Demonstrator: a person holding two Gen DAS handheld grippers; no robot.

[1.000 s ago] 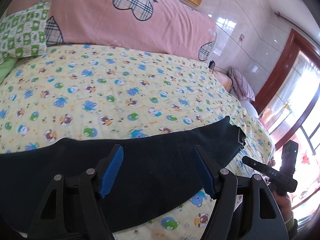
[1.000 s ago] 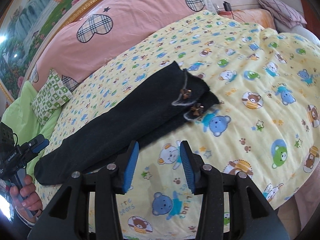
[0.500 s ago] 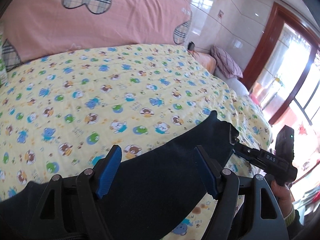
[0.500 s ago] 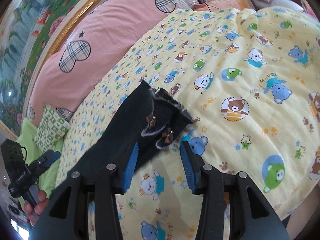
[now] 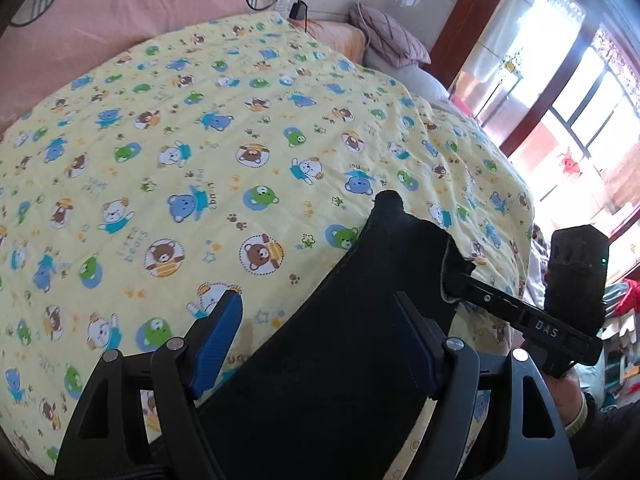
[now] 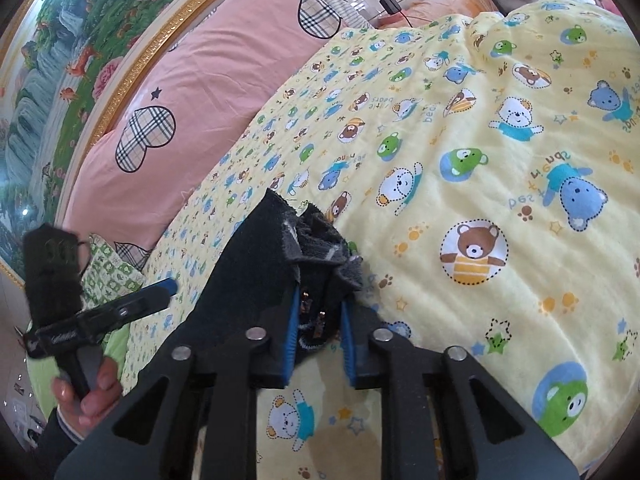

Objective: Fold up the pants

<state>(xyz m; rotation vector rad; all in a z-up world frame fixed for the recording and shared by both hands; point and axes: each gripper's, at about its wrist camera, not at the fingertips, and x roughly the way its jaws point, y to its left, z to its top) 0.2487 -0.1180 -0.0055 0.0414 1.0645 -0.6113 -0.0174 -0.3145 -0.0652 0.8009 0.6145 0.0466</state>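
My right gripper (image 6: 319, 334) pinches hem end of dark navy fabric pants (image 6: 256, 264), near front edge of yellow bear-print bedspread (image 6: 500, 184); my left gripper (image 5: 320, 344) spread wide, empty, above cloth. Step: first fold. Next, likely: carry hems toward waistband.

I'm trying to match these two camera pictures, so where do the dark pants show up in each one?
Left wrist view: the pants fill the lower middle, between the left gripper fingers.
Right wrist view: their cuffs sit low and centre, in the right gripper.
Shared landmark: the yellow bear blanket.
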